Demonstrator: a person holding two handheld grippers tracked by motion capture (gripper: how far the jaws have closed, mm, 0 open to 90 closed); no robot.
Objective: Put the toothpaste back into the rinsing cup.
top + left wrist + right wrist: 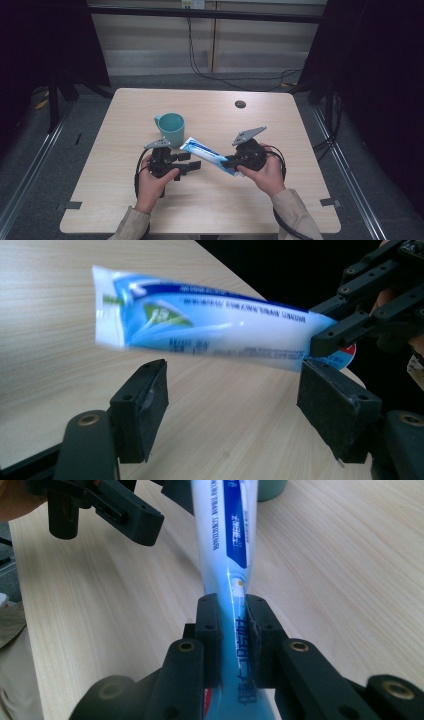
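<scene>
A white and blue toothpaste tube [206,154] [210,325] [227,540] is held off the wooden table [215,210], lying level between the two hands. My right gripper [229,162] [232,625] is shut on the tube's cap end, its pads pressing both flat sides. My left gripper [190,161] [230,385] is open just below the tube's flat crimped end, and its pads [150,410] do not touch the tube. In the left gripper view the right gripper [325,332] pinches the far end of the tube.
A teal mug [171,127] [272,487] stands upright on the table just behind the tube's free end and the left gripper. A dark round cable hole [240,104] sits near the table's far edge. Black curtains flank both sides.
</scene>
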